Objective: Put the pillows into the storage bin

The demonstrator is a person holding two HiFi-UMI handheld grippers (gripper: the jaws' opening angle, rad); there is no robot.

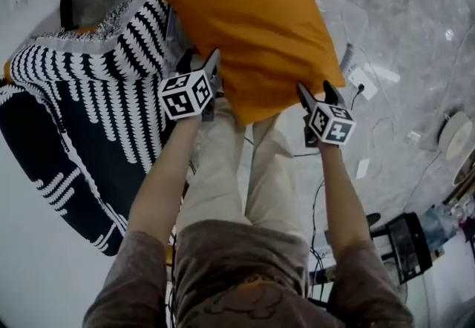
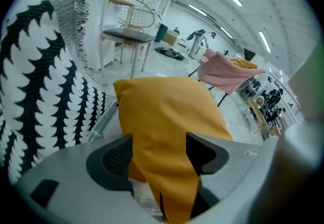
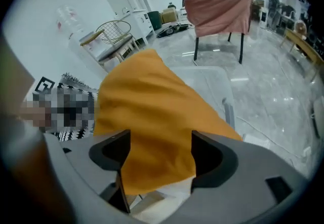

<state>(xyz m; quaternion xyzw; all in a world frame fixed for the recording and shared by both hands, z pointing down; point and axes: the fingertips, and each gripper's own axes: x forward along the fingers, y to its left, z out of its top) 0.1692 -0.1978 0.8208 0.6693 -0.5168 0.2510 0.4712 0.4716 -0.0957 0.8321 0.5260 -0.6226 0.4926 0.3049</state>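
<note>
From the head view, an orange pillow [image 1: 260, 30] lies ahead of the person's legs [image 1: 223, 171], over a clear plastic bin [image 1: 330, 0] on the pale marble floor [image 1: 401, 22]; how deep it sits in the bin cannot be told. The left gripper [image 1: 199, 63] is at the pillow's near left edge and the right gripper [image 1: 315, 90] at its near right corner, both pointing steeply down. A black-and-white patterned cloth [image 1: 96, 96] with a fringe is spread just left of the pillow. In the left gripper view, the left gripper [image 2: 159, 154] has its jaws wide apart, with a fold of the pillow [image 2: 162, 106] hanging loose in the gap rather than being squeezed. The bin's clear rim [image 2: 101, 121] shows just under the pillow's left edge, the patterned cloth [image 2: 35, 81] fills the left side, and farther back stand a wire-backed chair [image 2: 126, 30] and a pink cloth [image 2: 223, 73] draped over another chair. In the right gripper view, the right gripper [image 3: 157, 154] also has its jaws spread wide, the pillow's corner [image 3: 147, 111] lying slack between them and not clamped. The pillow rests on the near side of the bin [image 3: 217, 81], whose clear wall shows behind it, and the pink cloth [image 3: 223, 5] hangs over its chair beyond.
</note>
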